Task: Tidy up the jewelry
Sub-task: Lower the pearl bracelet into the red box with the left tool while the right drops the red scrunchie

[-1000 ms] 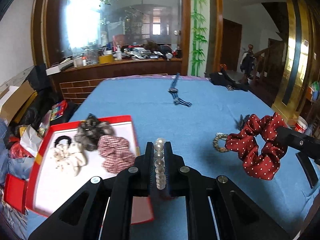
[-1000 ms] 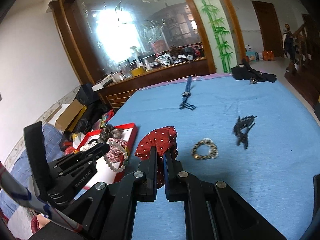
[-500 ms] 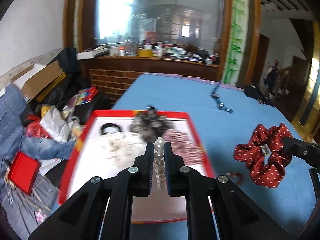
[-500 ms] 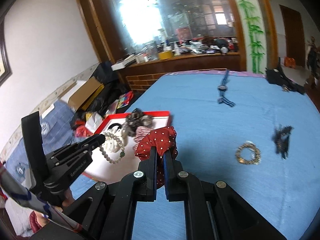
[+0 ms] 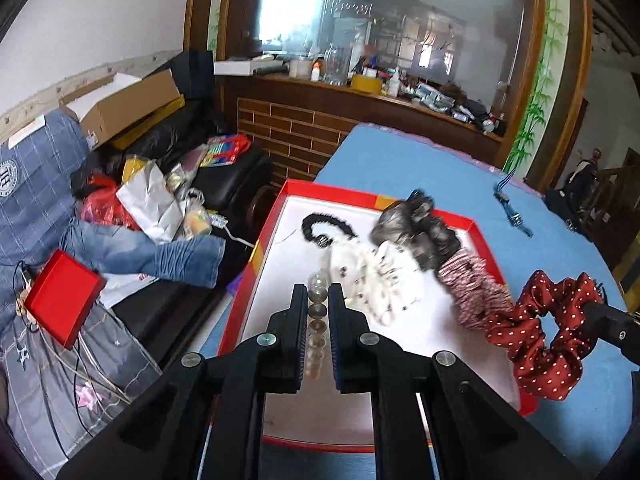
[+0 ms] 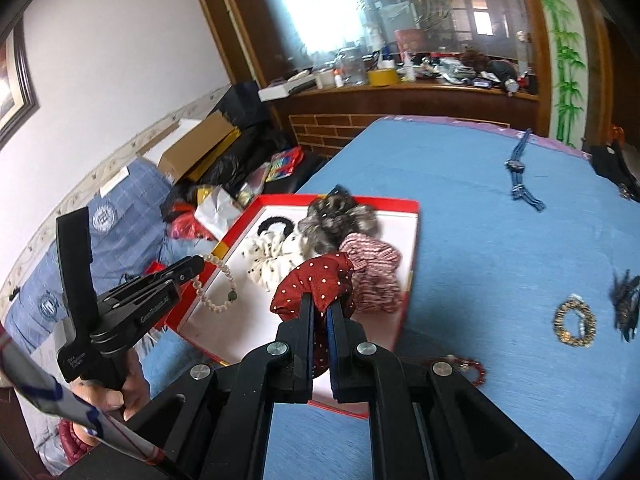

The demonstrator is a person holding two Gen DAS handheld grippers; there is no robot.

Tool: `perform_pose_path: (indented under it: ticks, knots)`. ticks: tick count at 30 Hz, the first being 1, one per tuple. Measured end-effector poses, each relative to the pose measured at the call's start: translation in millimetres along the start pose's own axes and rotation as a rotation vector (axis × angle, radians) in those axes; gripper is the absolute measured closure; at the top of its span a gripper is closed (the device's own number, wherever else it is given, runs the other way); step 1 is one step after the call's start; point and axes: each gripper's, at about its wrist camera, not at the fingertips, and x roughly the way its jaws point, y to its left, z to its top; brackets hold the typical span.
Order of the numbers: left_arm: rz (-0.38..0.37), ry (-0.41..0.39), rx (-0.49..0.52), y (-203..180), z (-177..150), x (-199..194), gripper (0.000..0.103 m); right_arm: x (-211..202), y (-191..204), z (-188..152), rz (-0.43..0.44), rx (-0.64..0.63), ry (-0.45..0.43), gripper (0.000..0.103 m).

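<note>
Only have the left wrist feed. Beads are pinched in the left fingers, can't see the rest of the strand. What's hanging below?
Observer: The right wrist view shows the pearl bracelet as a full loop dangling from the left gripper, with one dark green bead at the bottom.
Operator: Where's the loop relative to the tray?
Observer: It hangs at the red tray, by its left rim, mostly in front of the white inside.
Operator: Anything on the cloth outside my frame?
Observer: A gold beaded bracelet and a black hair clip lie right of the tray.
</note>
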Motion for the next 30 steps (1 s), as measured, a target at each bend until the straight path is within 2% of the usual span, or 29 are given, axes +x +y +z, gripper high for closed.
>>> perform_pose_path:
  ticks: [5, 14, 23, 30]
  knots:
    - [0.0, 0.031, 0.009, 2, -2, 15, 0.093, 27, 9, 1, -0.004, -0.014, 0.037, 0.096]
    - [0.019, 0.073, -0.003, 8, -2, 34, 0.093, 63, -1, 3, -0.037, 0.016, 0.086, 0.096]
    - [0.047, 0.092, 0.006, 4, 3, 50, 0.093, 89, 1, 18, -0.08, 0.016, 0.083, 0.096]
    - [0.057, 0.085, 0.009, 5, 2, 51, 0.093, 100, -5, 17, -0.102, 0.021, 0.114, 0.096]
